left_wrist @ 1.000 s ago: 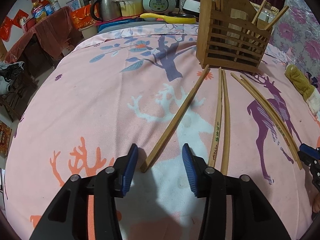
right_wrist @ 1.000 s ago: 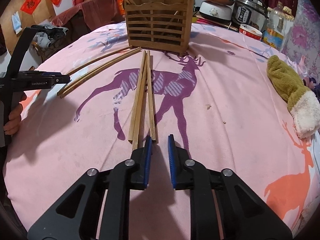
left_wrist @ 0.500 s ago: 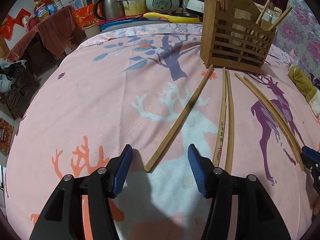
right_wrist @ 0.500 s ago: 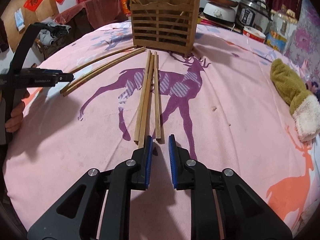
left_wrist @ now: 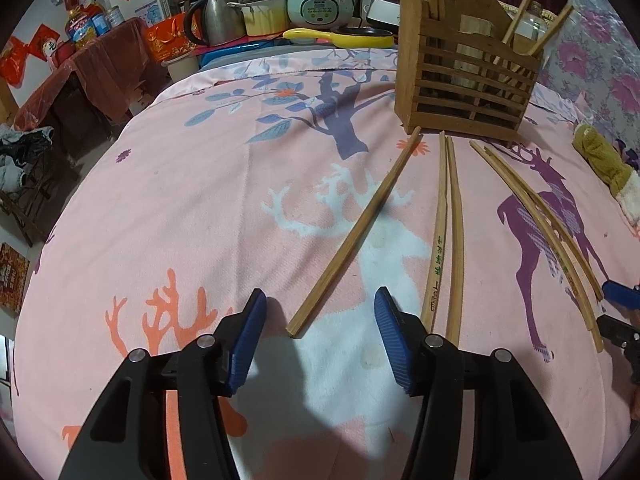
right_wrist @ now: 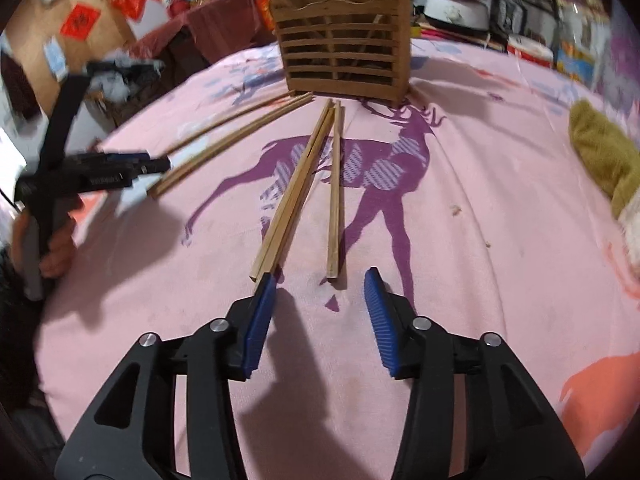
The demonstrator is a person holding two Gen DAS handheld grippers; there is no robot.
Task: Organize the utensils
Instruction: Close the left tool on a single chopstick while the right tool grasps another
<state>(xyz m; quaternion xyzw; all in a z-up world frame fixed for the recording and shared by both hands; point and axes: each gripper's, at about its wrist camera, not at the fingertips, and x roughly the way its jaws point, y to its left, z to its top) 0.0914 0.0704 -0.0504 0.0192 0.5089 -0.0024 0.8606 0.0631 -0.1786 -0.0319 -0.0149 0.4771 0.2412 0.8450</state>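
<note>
Several bamboo chopsticks lie on the pink printed cloth in front of a slatted wooden holder, which also shows in the right wrist view with a few chopsticks standing in it. My left gripper is open and empty, low over the cloth, its jaws either side of the near end of a single chopstick. A pair lies just to its right. My right gripper is open and empty, just behind the near ends of three chopsticks, one of them apart.
An olive and white plush cloth lies at the right of the table. A rice cooker, kettle and yellow pan stand behind the far edge. The left gripper shows at the left of the right wrist view.
My right gripper has opened from nearly shut to wide and moved closer to the three chopsticks. My left gripper has opened wider and drawn back slightly from the single chopstick's end.
</note>
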